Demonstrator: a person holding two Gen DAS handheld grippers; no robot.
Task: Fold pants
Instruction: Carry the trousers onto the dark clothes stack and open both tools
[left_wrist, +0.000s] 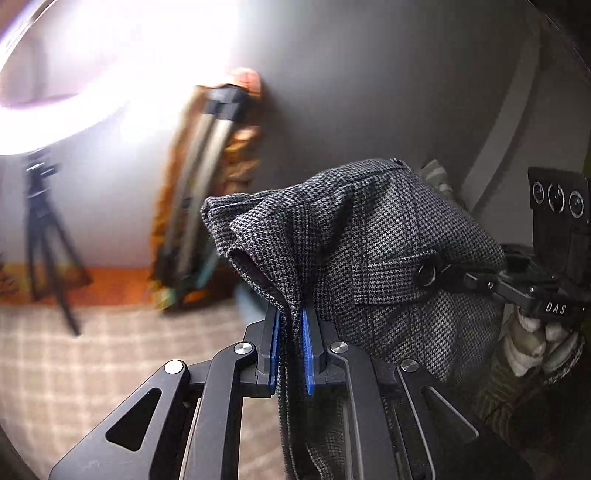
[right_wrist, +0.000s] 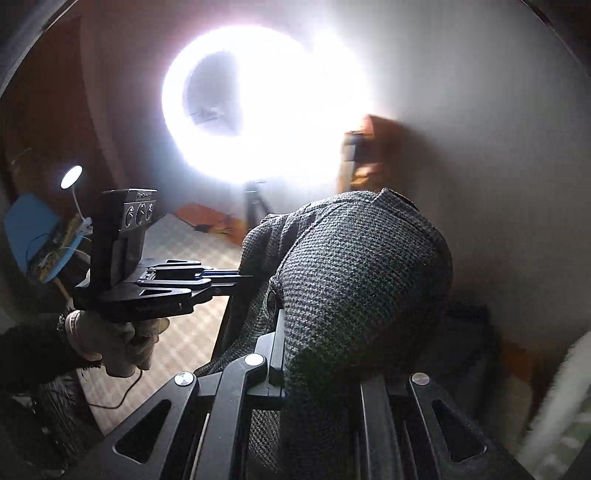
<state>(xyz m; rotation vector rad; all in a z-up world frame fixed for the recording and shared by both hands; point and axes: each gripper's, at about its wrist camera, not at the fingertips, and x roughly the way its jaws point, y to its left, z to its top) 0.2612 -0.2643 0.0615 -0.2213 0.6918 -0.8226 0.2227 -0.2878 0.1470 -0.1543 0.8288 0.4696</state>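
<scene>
My left claw is pinched nearly closed on a fold of the pants, the two blue pads pressing the houndstooth cloth from either side with only the fabric's thickness between them. The cloth rises in a bunched hump above and to the right of the pads, and a strip of it hangs down between the black linkage arms toward the bottom of the view.

My right claw also has the pants on it: the grey cloth drapes over the whole right side and hides the right finger, so I cannot tell how wide that claw stands. Only its left finger shows, lying against the cloth's edge. In the left wrist view the right claw reaches in from the right edge and its tips disappear into the fabric beside a dark button; my gloved right hand grips its handle. From the right wrist view the left claw comes in from the left and meets the cloth, held by my gloved left hand.

There is one pair of pants, held up in the air between the two claws, well above the checked floor covering.

Behind it I count one bright ring light, one tripod and one small round lamp.
</scene>
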